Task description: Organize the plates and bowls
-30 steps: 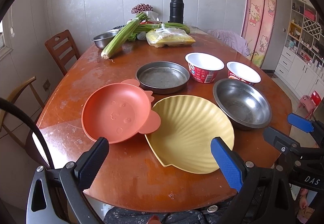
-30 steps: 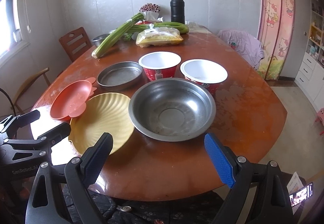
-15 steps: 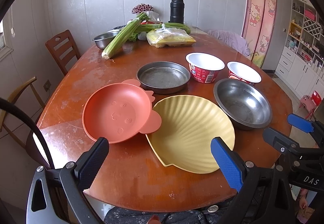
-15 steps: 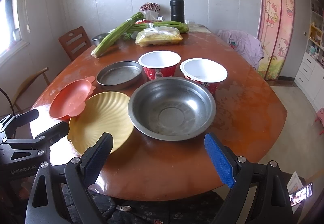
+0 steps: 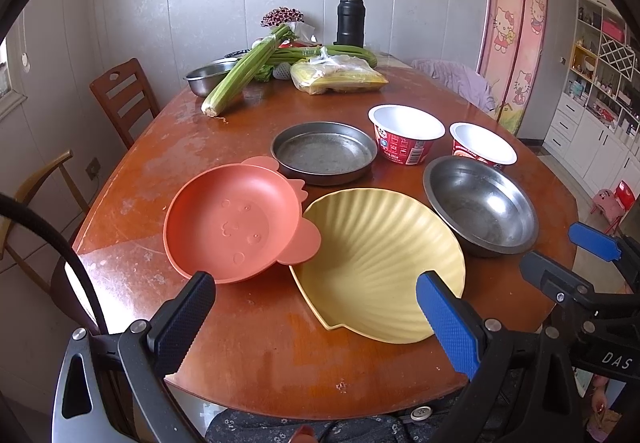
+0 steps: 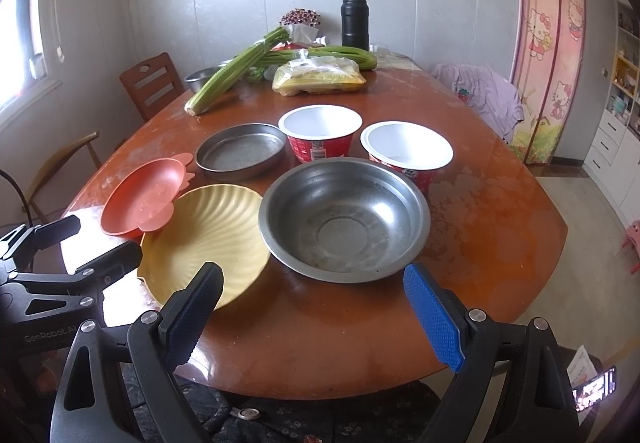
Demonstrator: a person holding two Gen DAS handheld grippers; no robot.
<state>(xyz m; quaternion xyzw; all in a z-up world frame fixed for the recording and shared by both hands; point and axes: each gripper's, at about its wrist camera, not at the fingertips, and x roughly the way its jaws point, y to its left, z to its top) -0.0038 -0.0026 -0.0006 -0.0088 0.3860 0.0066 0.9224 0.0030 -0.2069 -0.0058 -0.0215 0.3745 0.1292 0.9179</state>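
An orange bear-shaped plate (image 5: 232,219) overlaps a yellow shell-shaped plate (image 5: 380,263) near the table's front edge. A steel bowl (image 6: 344,219) sits right of them. Behind are a flat steel pan (image 5: 324,153) and two red paper bowls (image 5: 404,133) (image 5: 482,145). My left gripper (image 5: 316,323) is open and empty, low over the front edge before the two plates. My right gripper (image 6: 316,315) is open and empty, in front of the steel bowl. Each gripper shows in the other's view, the right one (image 5: 592,275) and the left one (image 6: 68,251).
The brown oval table (image 6: 488,227) holds celery (image 5: 248,71), a bagged food pack (image 5: 340,73), a small steel bowl (image 5: 208,77) and a black flask (image 5: 351,21) at the far end. Wooden chairs (image 5: 124,99) stand at the left. White cabinets (image 5: 600,123) are at the right.
Both views have shifted only slightly. The dishes have not moved and both grippers stay open.
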